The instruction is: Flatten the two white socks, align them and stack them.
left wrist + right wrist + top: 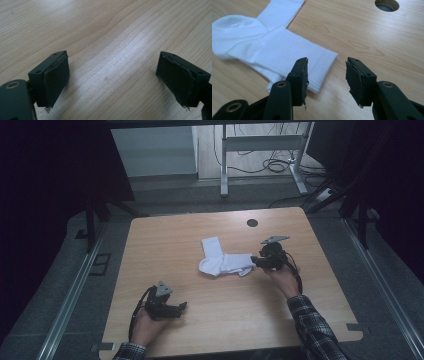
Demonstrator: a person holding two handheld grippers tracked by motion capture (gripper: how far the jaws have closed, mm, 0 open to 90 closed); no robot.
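Two soft white ribbed cotton socks (274,47) are seen overlapped on the wooden table (210,320); light and limp, best pinched at the cuff; right gripper (326,75) is held open beside it; left gripper (112,75) is held open, empty.

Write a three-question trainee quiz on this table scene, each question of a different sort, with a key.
1. True or false: the right gripper is shut on a sock.
2. Which gripper is nearer the socks? A) left gripper B) right gripper
3. Fill in: the round hole lies near the table's ____ edge.

Key:
1. False: its jaws stand open, with the sock's cuff edge just past the one seen on the left in the right gripper view.
2. B: the left one rests over bare wood, jaws open.
3. far
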